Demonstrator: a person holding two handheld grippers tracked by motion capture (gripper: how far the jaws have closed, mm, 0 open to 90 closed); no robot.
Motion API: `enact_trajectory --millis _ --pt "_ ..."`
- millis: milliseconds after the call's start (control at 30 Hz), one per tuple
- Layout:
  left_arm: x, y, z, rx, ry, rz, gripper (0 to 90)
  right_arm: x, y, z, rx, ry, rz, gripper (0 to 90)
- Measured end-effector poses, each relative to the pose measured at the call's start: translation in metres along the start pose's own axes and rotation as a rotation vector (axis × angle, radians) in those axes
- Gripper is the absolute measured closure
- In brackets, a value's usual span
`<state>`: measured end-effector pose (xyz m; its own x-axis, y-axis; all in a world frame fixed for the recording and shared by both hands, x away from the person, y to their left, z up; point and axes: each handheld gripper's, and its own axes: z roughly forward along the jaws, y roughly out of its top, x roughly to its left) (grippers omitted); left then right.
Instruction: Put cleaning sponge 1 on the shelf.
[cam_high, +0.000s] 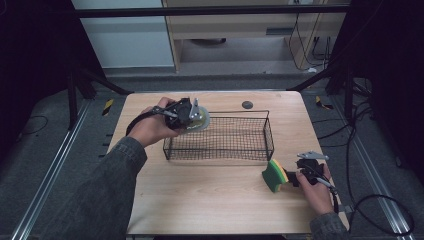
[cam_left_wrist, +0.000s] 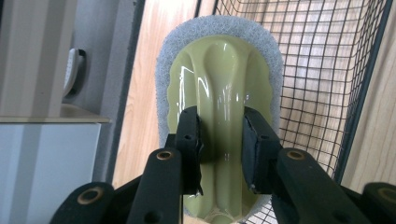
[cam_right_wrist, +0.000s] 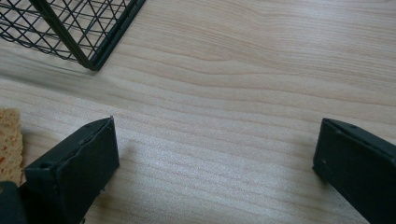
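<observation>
My left gripper has its jaws clamped on the ridged handle of a pale-green plastic scrubber with a grey pad, held at what looks like the black wire basket's left end. My right gripper hangs wide open, holding nothing, over the wooden bench, beside a green-and-yellow sponge.

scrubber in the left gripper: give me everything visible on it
The scrubber has a glossy pale yellow-green plastic back with a raised central ridge, rimmed by a grey-white fibrous pad. The left gripper is shut on that ridge, a pad pressing each side. In the high view it is held off the table, at the left end of the black wire basket, above the rim. Its scrubbing face is hidden.
</observation>
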<state>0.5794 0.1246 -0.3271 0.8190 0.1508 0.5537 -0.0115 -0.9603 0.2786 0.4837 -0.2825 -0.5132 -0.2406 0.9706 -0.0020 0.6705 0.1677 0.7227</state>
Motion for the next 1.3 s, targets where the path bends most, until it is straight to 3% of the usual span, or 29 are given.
enact_trajectory --millis 400,567,700,1300 --pt "-0.008 -0.005 0.013 0.021 -0.030 0.019 70.4 0.000 0.000 0.000 0.000 0.000 -0.001 0.4" --pt "-0.009 -0.011 0.020 0.043 -0.044 0.009 70.4 0.000 0.000 0.000 -0.001 0.000 -0.001 0.4" --pt "-0.008 -0.016 0.024 0.029 -0.055 -0.010 70.4 0.000 0.000 0.000 0.000 0.001 0.001 0.4" --pt "-0.012 -0.022 0.036 0.061 -0.078 -0.014 70.3 0.000 0.000 0.000 -0.002 0.001 -0.002 0.4"
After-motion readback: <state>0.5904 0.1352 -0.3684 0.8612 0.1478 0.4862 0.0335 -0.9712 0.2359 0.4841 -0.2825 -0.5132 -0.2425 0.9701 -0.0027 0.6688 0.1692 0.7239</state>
